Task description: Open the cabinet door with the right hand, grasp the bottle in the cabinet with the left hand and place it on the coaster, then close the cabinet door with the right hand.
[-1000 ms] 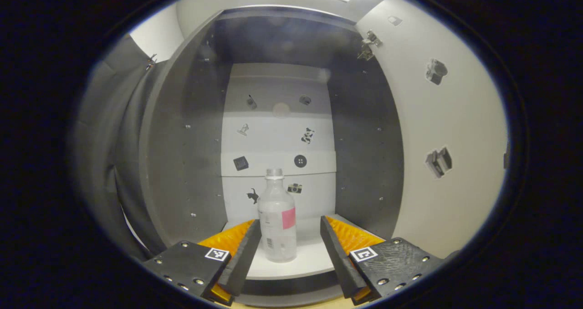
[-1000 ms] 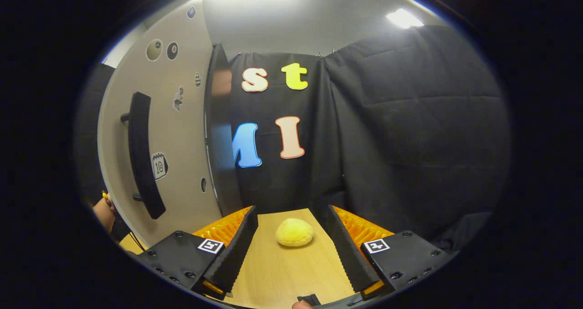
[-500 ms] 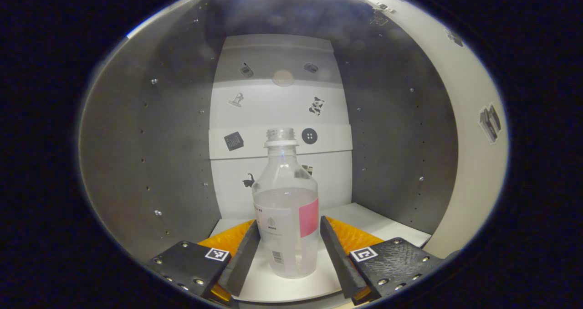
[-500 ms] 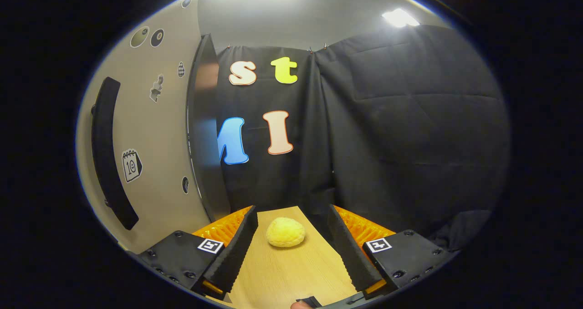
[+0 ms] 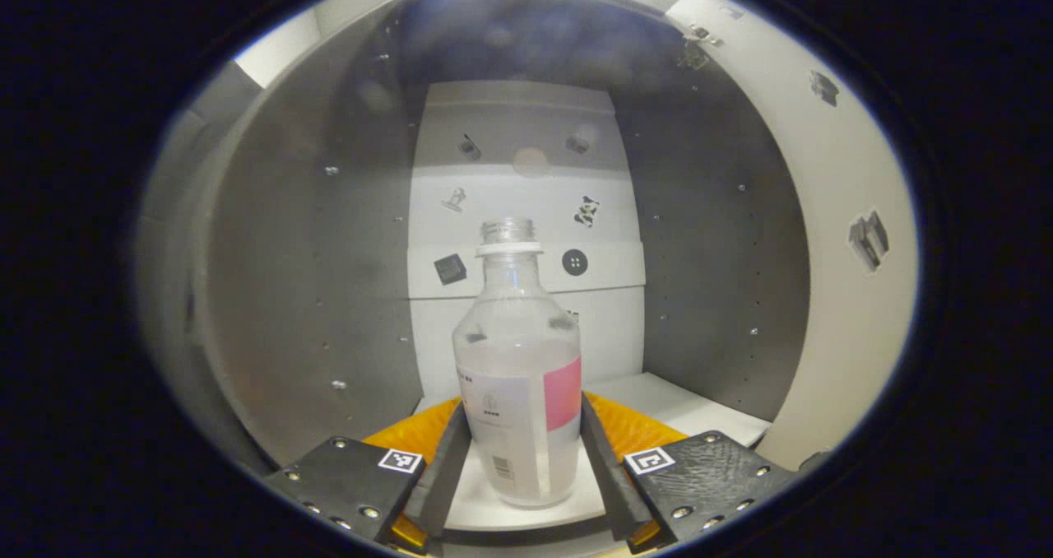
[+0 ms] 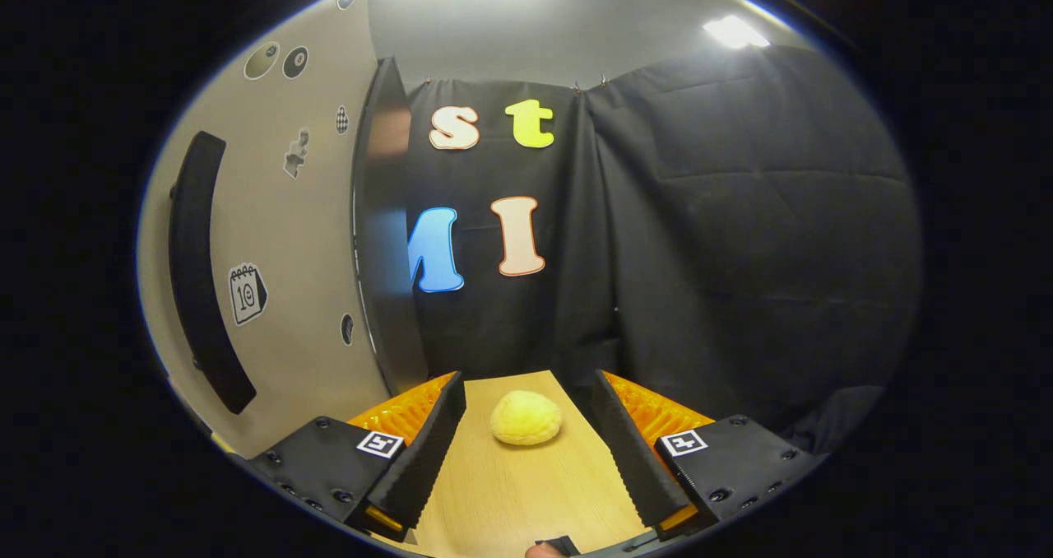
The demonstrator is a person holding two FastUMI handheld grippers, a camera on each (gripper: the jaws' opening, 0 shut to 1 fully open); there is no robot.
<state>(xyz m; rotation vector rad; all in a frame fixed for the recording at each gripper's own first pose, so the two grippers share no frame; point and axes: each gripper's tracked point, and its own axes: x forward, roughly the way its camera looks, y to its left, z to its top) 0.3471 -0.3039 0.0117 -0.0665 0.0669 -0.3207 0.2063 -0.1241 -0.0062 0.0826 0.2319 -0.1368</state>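
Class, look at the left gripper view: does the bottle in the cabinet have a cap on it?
No: the bottle ends in a bare, open threaded neck.

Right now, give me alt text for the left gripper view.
The left gripper closes both fingers on an upright clear bottle with a pink-patched label, standing on the white shelf inside the open grey cabinet.

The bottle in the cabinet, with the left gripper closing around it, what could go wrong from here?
The bottle has no cap and holds liquid, so tilting it on the way out could spill it. The left gripper grips low, on the label, well under the tall neck, so the bottle may tip. The open cabinet door stands close by the exit path and might get bumped.
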